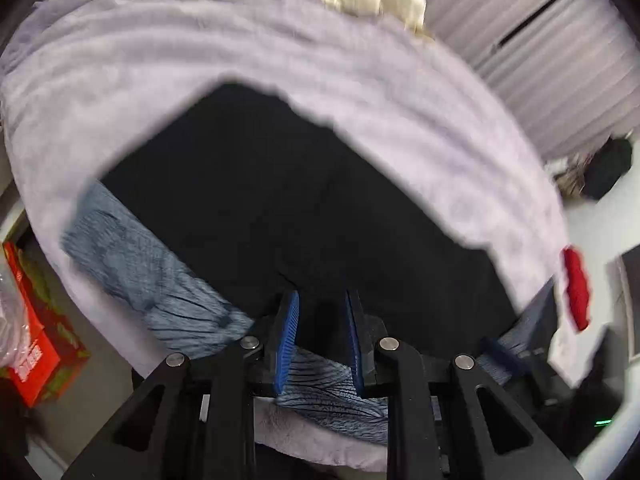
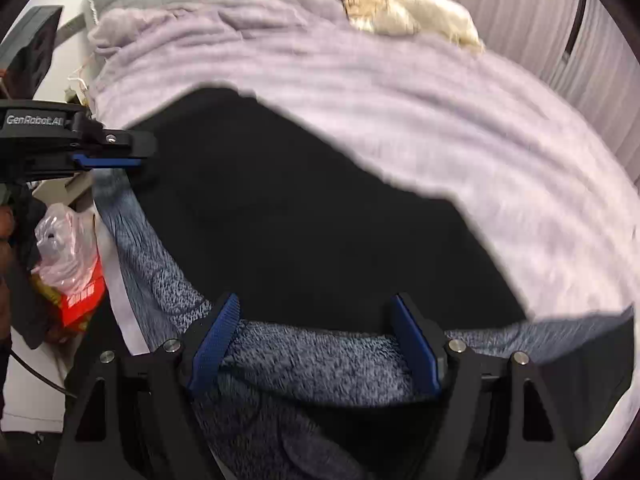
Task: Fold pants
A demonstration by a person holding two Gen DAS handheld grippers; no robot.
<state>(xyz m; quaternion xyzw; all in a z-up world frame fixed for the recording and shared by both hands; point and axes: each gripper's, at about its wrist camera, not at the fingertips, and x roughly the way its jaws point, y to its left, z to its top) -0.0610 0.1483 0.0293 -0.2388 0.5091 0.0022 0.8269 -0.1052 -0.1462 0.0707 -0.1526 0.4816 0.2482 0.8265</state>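
Note:
Black pants (image 1: 280, 200) with a grey-blue fleece lining (image 1: 132, 264) lie spread on a lilac blanket (image 1: 160, 60). In the left wrist view my left gripper (image 1: 322, 304) has its blue pads narrowly apart with the black near edge of the pants between them. In the right wrist view the pants (image 2: 300, 208) fill the middle, lining (image 2: 320, 356) turned out along the near edge. My right gripper (image 2: 316, 308) is wide open over that edge, holding nothing. The left gripper (image 2: 120, 156) shows there at the far left, pinching the pants' left corner.
A cream and tan bundle of cloth (image 2: 384, 4) lies at the bed's far end. Pale curtains (image 2: 540, 20) hang to the right. A red box (image 1: 36, 320) and a plastic bag (image 2: 68, 248) sit on the floor left of the bed. A red item (image 1: 576, 288) lies at the right.

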